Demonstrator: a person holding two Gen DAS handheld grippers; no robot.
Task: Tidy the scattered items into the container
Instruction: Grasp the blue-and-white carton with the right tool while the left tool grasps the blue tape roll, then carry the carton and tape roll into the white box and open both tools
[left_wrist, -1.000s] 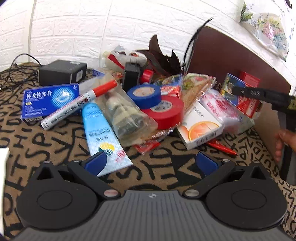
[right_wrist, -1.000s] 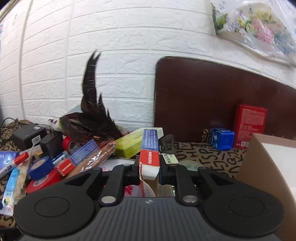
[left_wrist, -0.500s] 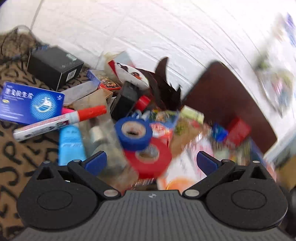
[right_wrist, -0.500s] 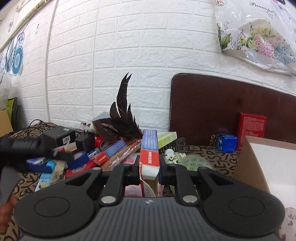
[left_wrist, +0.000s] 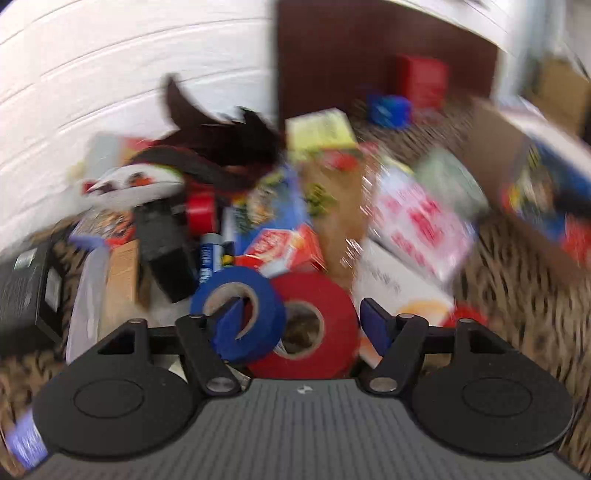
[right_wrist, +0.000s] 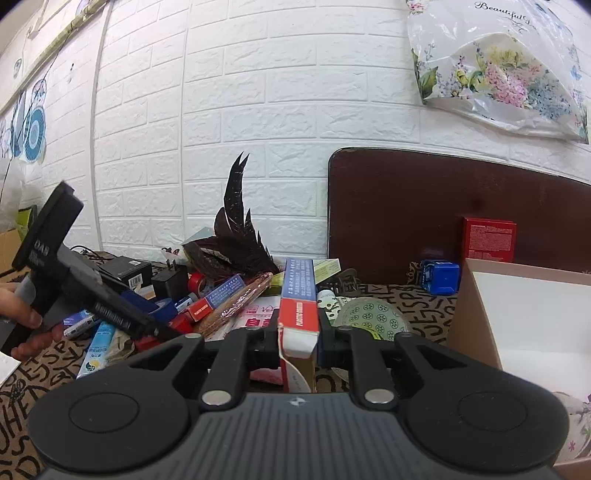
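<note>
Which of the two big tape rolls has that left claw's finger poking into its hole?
The blue tape roll. One finger of the left gripper sits inside its core, while the red tape roll beside it lies wholly between the open fingers.

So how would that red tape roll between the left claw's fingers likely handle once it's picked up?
The red tape roll looks like a rigid ring, so it probably won't flex in the open left claw. Being round, it may roll if nudged on edge. The blue tape roll overlaps it and would likely shift too.
</note>
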